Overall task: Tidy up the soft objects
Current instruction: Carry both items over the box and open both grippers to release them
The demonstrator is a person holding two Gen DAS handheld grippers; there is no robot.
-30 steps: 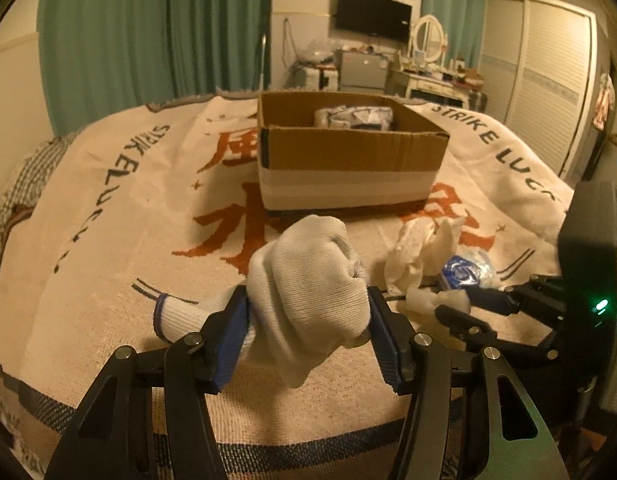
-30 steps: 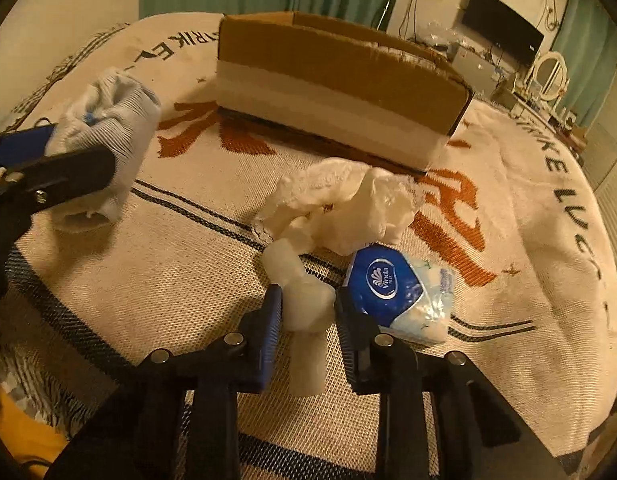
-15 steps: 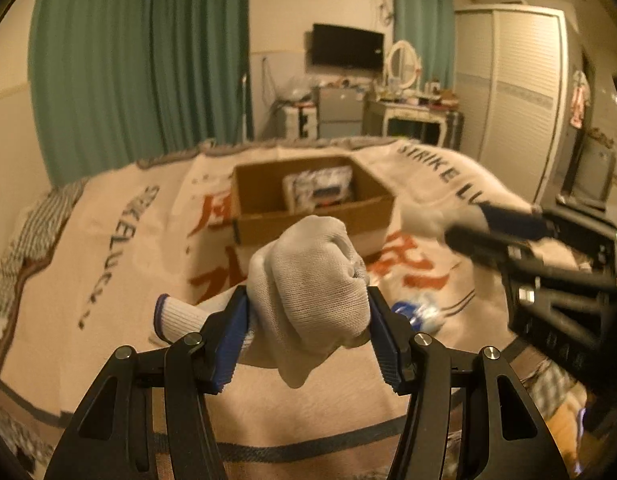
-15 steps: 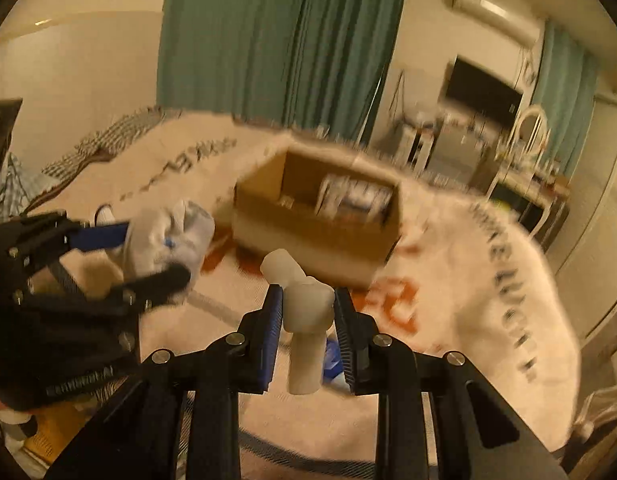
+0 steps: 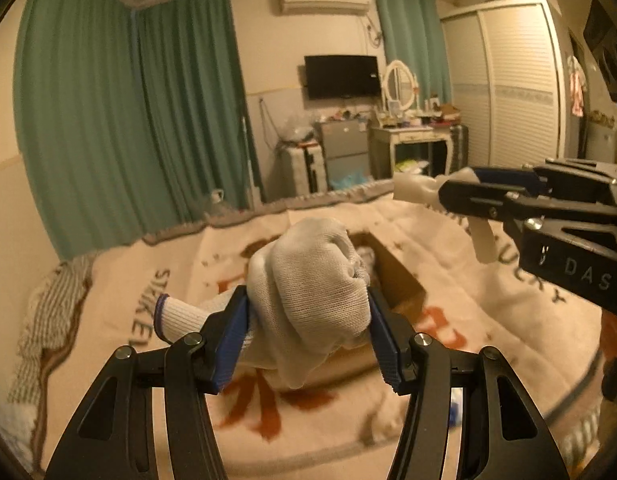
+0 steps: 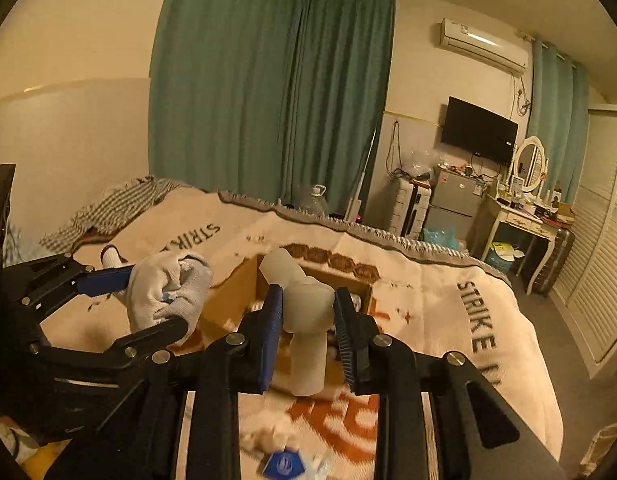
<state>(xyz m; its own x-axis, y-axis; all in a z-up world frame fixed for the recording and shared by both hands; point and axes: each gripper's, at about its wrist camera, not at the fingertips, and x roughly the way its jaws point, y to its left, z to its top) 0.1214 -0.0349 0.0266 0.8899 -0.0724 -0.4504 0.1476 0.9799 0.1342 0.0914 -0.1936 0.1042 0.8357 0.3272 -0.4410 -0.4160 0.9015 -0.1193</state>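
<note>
My left gripper (image 5: 308,340) is shut on a bundled white knit glove (image 5: 312,300) with a blue-trimmed cuff, held high above the bed. It also shows in the right wrist view (image 6: 168,292). My right gripper (image 6: 308,332) is shut on a pale translucent soft piece (image 6: 304,320), seen from the side in the left wrist view (image 5: 420,190). The open cardboard box (image 5: 400,284) sits on the blanket below and beyond both grippers; the right wrist view shows its left wall (image 6: 232,300). Most of its inside is hidden.
A cream blanket (image 6: 448,300) with orange characters covers the bed. A blue tissue pack (image 6: 284,466) and crumpled white material (image 6: 264,432) lie on it near the front. Green curtains, a wall TV, a dresser and a wardrobe stand beyond the bed.
Both grippers have risen well off the blanket with their loads and moved forward toward the box. The tissue pack and crumpled material stayed on the bed.
</note>
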